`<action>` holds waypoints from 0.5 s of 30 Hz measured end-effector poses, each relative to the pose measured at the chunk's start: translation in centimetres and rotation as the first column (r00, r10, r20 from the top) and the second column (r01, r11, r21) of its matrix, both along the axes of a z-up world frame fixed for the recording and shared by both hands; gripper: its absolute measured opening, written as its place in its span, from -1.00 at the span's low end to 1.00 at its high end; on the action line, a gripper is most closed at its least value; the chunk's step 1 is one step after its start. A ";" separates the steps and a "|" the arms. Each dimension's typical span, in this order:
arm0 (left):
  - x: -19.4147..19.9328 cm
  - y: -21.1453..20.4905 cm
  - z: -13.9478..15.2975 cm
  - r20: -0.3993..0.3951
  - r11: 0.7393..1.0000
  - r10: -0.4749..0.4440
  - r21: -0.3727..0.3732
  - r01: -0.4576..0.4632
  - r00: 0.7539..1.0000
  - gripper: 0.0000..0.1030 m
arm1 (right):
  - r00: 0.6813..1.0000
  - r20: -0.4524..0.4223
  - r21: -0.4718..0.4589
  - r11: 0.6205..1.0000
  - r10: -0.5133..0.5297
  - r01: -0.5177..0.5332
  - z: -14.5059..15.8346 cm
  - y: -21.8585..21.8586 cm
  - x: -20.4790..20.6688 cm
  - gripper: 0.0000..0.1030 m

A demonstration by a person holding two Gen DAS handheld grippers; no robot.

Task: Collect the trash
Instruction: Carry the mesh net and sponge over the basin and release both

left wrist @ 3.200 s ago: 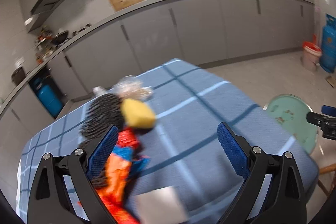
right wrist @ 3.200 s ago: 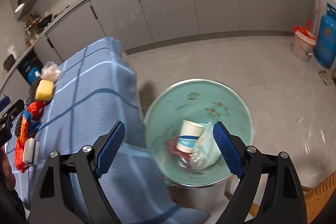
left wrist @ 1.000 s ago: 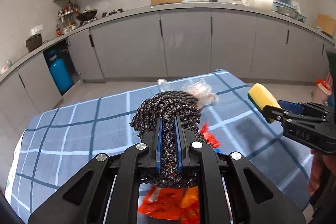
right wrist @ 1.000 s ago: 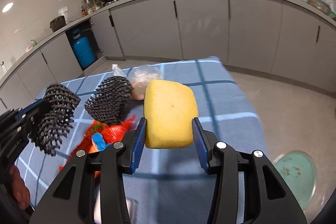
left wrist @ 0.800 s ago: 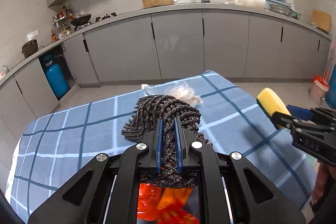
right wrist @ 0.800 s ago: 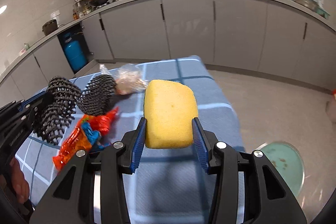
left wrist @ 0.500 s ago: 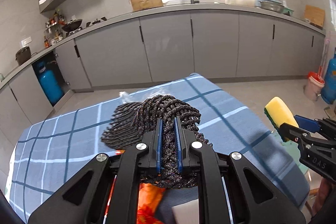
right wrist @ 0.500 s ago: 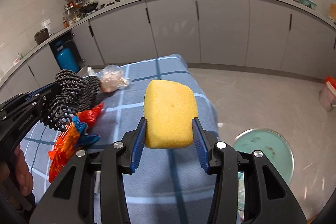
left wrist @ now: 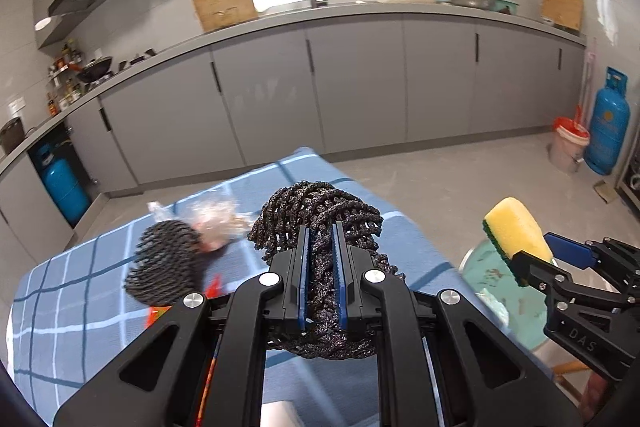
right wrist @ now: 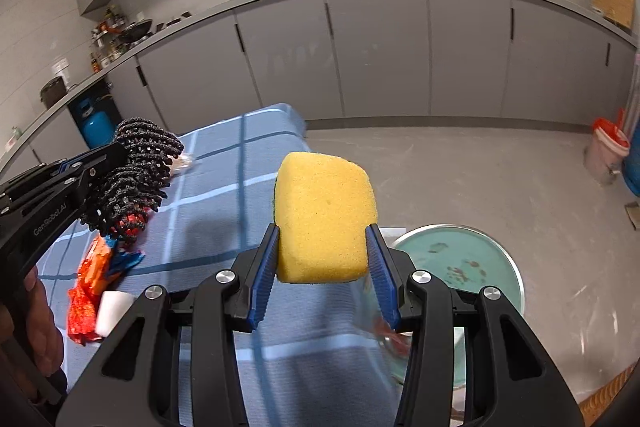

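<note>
The black mesh [left wrist: 320, 215] runs down between the left gripper's [left wrist: 320, 251] closed pads, so its lower part is hidden behind the frame. The second mesh [left wrist: 166, 267] on the cloth is smeared by blur, as is the clear bag [left wrist: 214, 217] beside it. The gripper covers most of the orange wrapper [left wrist: 158, 313]. The white block [left wrist: 280, 413] is cut by the bottom edge. In the right wrist view the right gripper [right wrist: 323, 247] and its sponge [right wrist: 324, 219] cover the bin's [right wrist: 460, 255] near side, and what lies inside is blurred.
</note>
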State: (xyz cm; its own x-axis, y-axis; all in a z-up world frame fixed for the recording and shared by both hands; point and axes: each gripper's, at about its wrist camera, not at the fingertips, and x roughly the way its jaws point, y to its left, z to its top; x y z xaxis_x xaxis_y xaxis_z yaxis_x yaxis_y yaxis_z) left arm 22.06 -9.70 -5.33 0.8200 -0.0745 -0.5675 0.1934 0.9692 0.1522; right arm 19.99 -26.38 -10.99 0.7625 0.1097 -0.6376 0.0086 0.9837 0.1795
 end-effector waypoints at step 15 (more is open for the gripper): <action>0.0 -9.2 -1.2 -0.030 0.980 -0.196 -0.029 0.195 0.980 -0.76 | 0.985 -0.026 -0.028 0.985 -0.173 0.172 -1.3 -7.6 -1.8 -0.13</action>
